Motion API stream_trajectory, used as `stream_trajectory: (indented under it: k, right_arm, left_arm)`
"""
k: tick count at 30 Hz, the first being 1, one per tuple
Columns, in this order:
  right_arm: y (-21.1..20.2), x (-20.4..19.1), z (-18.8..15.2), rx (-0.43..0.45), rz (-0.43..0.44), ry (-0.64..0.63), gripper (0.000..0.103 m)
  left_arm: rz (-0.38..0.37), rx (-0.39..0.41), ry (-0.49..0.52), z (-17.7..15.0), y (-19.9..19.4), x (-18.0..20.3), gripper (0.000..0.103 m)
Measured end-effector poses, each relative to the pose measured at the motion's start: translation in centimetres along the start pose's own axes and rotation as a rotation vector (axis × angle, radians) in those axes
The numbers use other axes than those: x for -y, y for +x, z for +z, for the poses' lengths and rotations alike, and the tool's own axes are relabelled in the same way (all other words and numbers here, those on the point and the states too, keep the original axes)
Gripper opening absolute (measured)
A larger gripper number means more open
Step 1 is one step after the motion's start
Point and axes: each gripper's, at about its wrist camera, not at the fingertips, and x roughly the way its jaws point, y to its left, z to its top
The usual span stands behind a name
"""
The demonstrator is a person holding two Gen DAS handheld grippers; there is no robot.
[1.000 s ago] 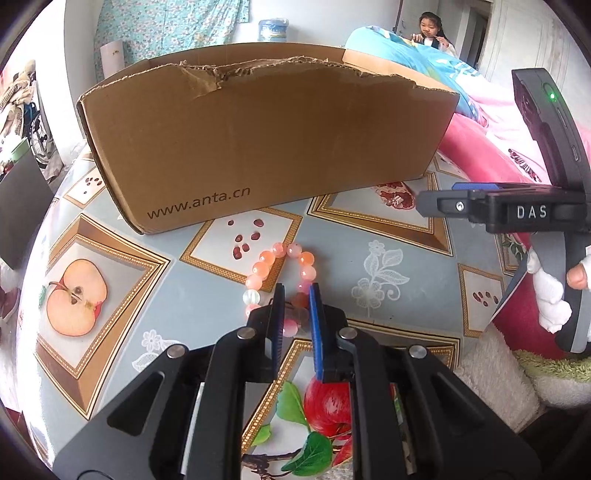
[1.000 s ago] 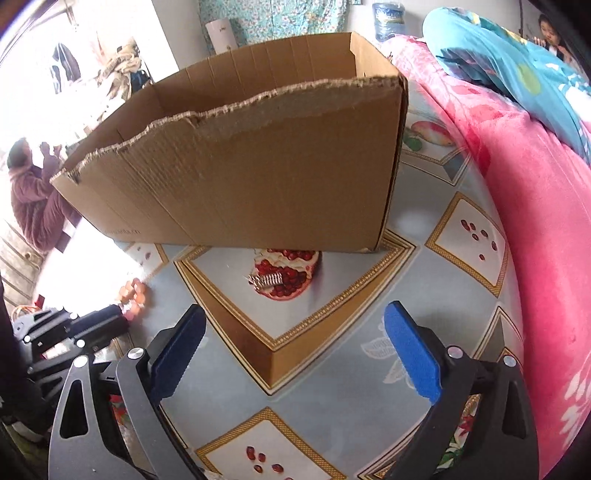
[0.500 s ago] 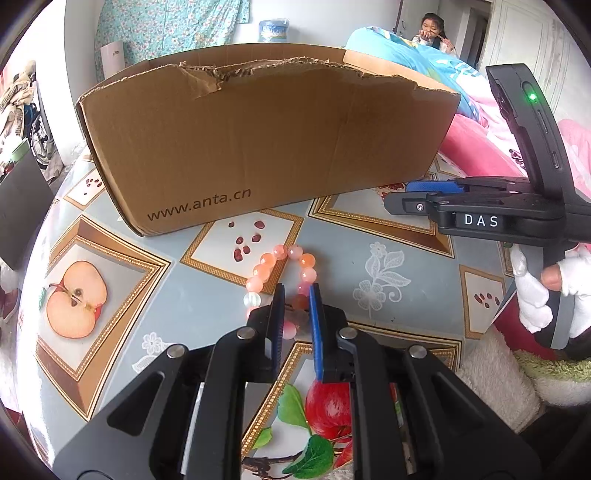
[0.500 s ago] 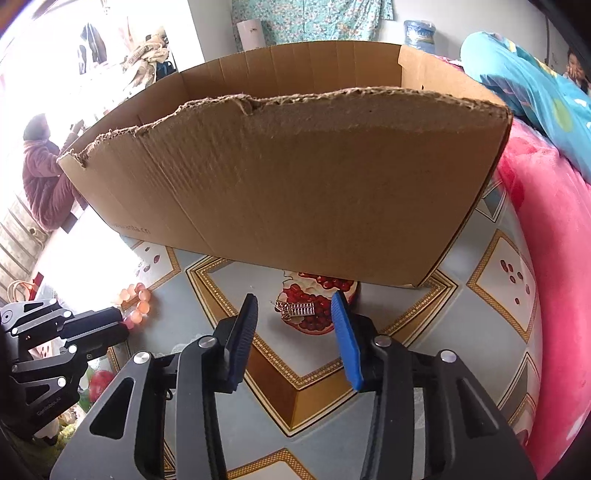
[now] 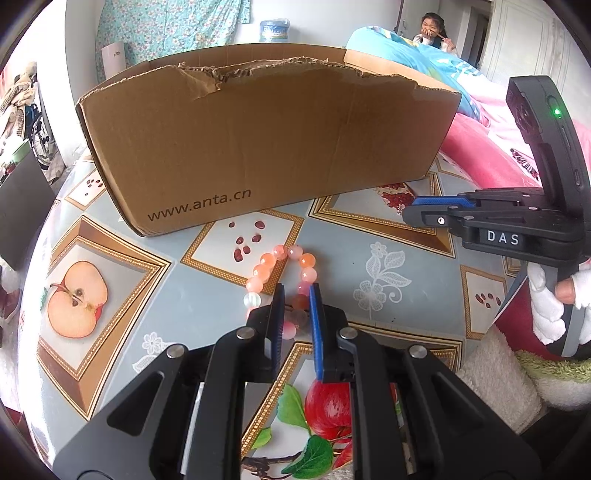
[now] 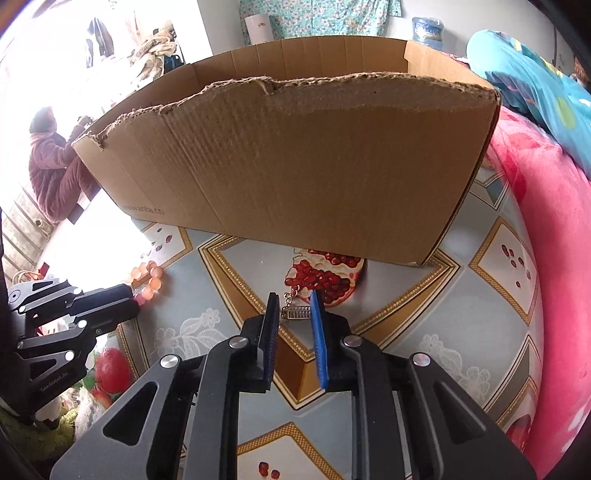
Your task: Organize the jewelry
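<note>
A bracelet of pink and orange beads [image 5: 264, 271] lies on the fruit-patterned tablecloth in front of a torn cardboard box [image 5: 258, 140]. My left gripper [image 5: 296, 291] is shut on its near side, with beads pinched between the pads. To the right, a small gold charm on a chain [image 6: 295, 313] rests on the pomegranate print. My right gripper [image 6: 293, 299] is closing on it, and the charm spans the narrow gap between the blue pads. The bracelet [image 6: 149, 275] and the left gripper [image 6: 129, 302] also show at the left of the right wrist view.
The open box [image 6: 295, 166] stands just behind both pieces. A pink blanket [image 6: 546, 221] borders the table's right side. A white fluffy cloth [image 5: 495, 376] lies at the near right edge. One person sits far back [image 5: 432, 33], another at the left [image 6: 51, 162].
The right gripper has come forward over the gold charm, and its wide-open jaws have closed around it. The left gripper has stayed still on the bracelet.
</note>
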Motion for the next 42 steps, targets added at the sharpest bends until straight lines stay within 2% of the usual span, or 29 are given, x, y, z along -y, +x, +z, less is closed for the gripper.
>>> stream_trajectory:
  k: [8, 11, 13, 14, 15, 22, 25, 27, 28, 35, 42]
  right_arm:
    - [-2.3, 1.7, -0.5, 0.03, 0.049, 0.082, 0.007]
    - [-2.3, 1.9, -0.4, 0.011, 0.059, 0.078, 0.009]
    - [-1.8, 1.6, -0.3, -0.007, 0.04, 0.055, 0.016]
    - [-1.5, 1.4, -0.3, -0.015, 0.028, 0.044, 0.028]
    - [-1.3, 1.0, -0.3, -0.02, 0.023, 0.036, 0.032]
    - [0.1, -0.9, 0.2, -0.032, -0.061, -0.044, 0.032]
    - [0.2, -1.2, 0.3, -0.034, -0.09, -0.074, 0.026]
    - [0.2, -1.0, 0.4, -0.037, -0.073, -0.058, 0.011]
    - [0.1, -0.7, 0.5, -0.038, -0.066, -0.046, 0.008]
    - [-0.3, 1.5, 0.5, -0.034, 0.014, 0.058, 0.004]
    - [-1.6, 2.8, 0.7, -0.006, 0.037, 0.089, 0.004]
  left_arm:
    - [0.01, 0.001, 0.01, 0.0, 0.0, 0.4, 0.013]
    - [0.011, 0.003, 0.009, 0.0, 0.0, 0.5, 0.013]
    - [0.012, 0.004, 0.008, -0.1, 0.1, 0.6, 0.014]
    - [0.012, 0.004, 0.008, -0.1, 0.1, 0.6, 0.014]
    - [0.012, 0.003, 0.008, -0.1, 0.1, 0.6, 0.014]
    - [0.011, 0.004, 0.008, -0.1, 0.0, 0.6, 0.014]
    - [0.011, 0.004, 0.006, -0.1, 0.1, 0.6, 0.014]
    - [0.01, 0.006, 0.004, -0.1, 0.1, 0.6, 0.014]
    - [0.009, 0.007, 0.002, -0.2, 0.1, 0.6, 0.014]
    - [0.008, 0.007, 0.0, -0.2, 0.1, 0.6, 0.014]
    - [0.009, 0.008, 0.0, -0.2, 0.1, 0.6, 0.014]
